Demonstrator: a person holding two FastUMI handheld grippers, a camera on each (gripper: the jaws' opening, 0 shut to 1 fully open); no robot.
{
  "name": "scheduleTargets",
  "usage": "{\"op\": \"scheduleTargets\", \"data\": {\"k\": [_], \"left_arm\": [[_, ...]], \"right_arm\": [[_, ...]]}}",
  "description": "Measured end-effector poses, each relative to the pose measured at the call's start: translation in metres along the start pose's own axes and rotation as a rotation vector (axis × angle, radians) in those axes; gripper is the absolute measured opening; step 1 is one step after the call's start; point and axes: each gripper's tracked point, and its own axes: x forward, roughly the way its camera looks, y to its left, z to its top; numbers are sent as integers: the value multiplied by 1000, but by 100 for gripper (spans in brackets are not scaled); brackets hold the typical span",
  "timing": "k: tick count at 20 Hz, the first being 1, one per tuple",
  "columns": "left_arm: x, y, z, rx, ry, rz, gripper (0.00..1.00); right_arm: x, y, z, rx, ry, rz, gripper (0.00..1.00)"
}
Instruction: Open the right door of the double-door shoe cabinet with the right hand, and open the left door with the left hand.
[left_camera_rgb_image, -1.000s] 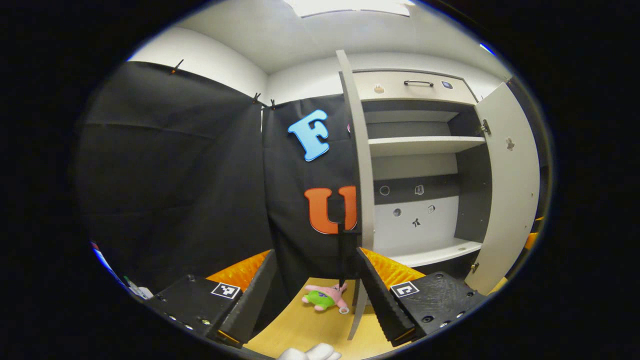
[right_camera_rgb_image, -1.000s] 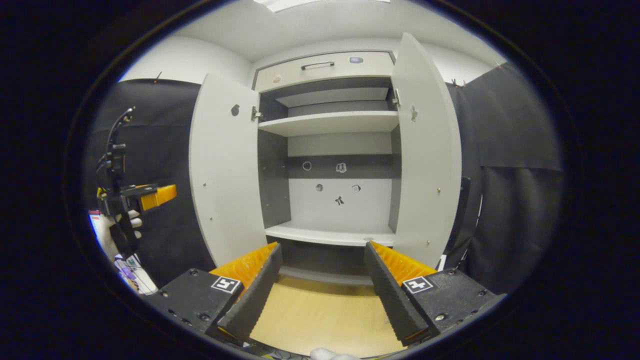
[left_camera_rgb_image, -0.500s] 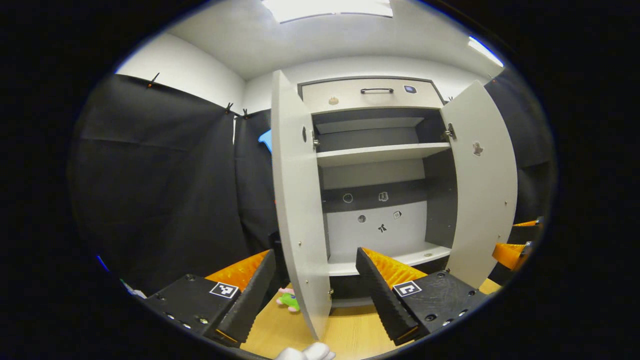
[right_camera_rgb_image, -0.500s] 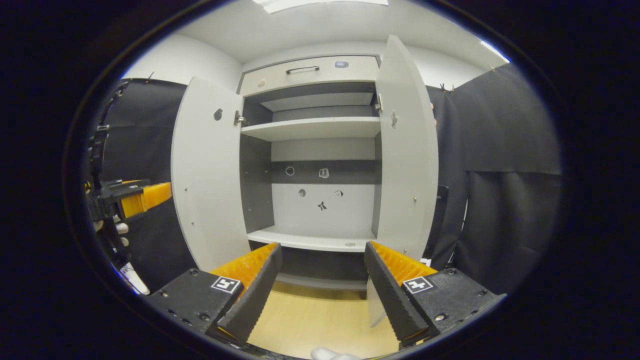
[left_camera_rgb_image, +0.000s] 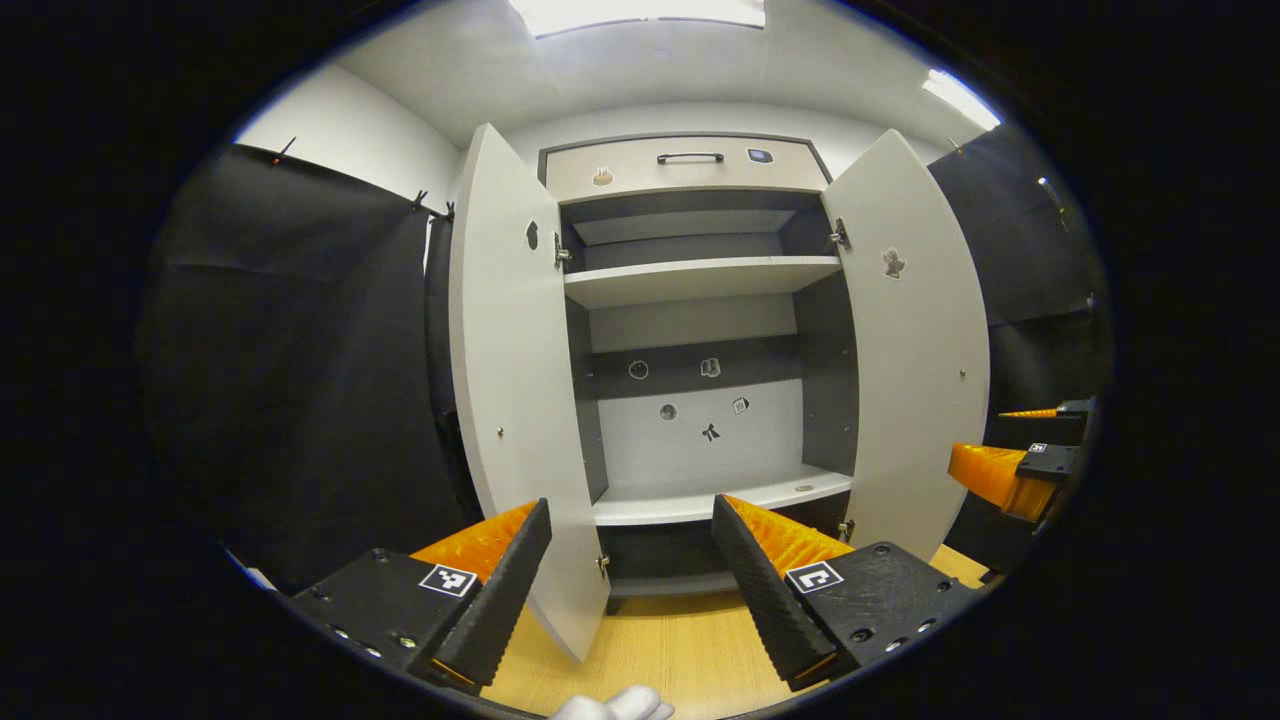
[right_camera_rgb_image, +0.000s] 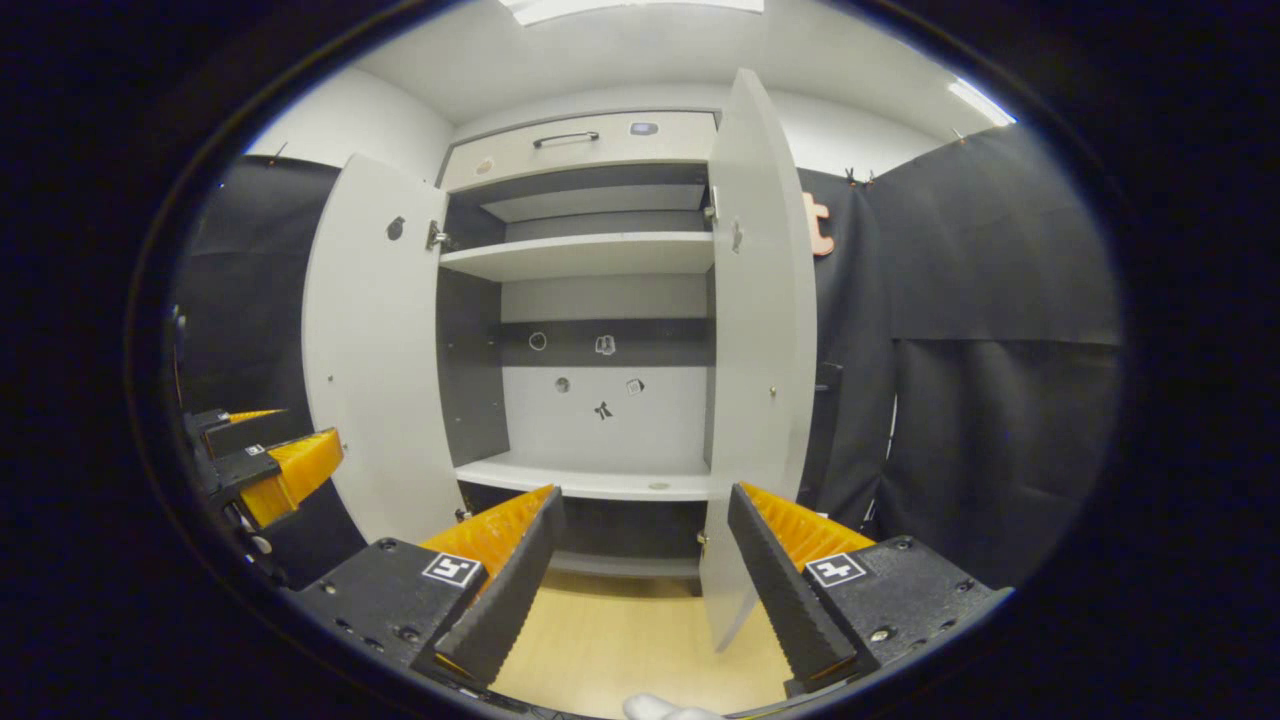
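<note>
the left gripper and the right gripper are both hanging with fingers spread apart, gripping nothing, facing the tall pale grey double-door shoe cabinet; its left door and right door are standing wide open, so the task is looking finished

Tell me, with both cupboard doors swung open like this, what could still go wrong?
Probably little. The right door hangs wide just ahead of the open right gripper, and the left door stands close to the open left gripper, so a careless hand movement might knock either door. Nothing holds the doors, so they may drift back.
</note>
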Motion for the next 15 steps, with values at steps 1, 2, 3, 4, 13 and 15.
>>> {"op": "scheduleTargets", "data": {"k": [1,2,3,4,13,15], "left_arm": [[-1,-2,-4,-5,8,-9,96],[-3,-4,-6,-13,17,-13,96],[-3,-4,-7,-18,17,-14,96],[-3,-3,-8,-22,21,-15,96],[-3,3,-2,-28,1,-17,96],[-2,3,-1,-30,0,-22,96]], "right_arm": [[-1,0,0,2,0,-5,100],[-1,0,0,4,0,-8,100],[-2,-1,-1,5,-1,-12,100],[-2,-1,-2,6,0,-15,100],[-3,3,-2,6,0,-22,100],[-4,7,0,9,-4,-19,100]]}}
